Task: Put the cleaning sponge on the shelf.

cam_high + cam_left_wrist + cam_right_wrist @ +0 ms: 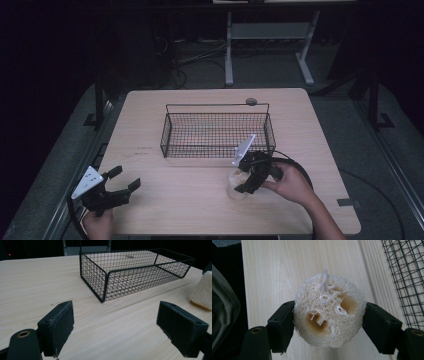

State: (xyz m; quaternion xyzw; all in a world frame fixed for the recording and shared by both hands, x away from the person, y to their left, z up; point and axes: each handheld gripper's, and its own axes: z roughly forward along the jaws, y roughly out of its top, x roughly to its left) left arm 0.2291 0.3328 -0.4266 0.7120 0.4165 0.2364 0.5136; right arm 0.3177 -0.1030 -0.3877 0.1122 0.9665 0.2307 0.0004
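Observation:
A pale round loofah sponge (329, 311) with two hollow holes and a white string loop sits between the jaws of my right gripper (329, 322), which is shut on its sides. From above, that right gripper (243, 180) and the loofah (237, 181) are just in front of the black wire basket (217, 150), near its right end. The basket (106, 290) looks empty in the left gripper view. My left gripper (122, 183) is at the table's front left, open with nothing between its jaws (115, 325). The loofah's edge (203, 291) shows at the right of the left gripper view.
The light wooden table (150, 115) has bare room left of the basket and along the front. A small round grey disc (251, 101) lies behind the basket at the far edge. Cables and a desk frame (229, 50) stand on the floor beyond.

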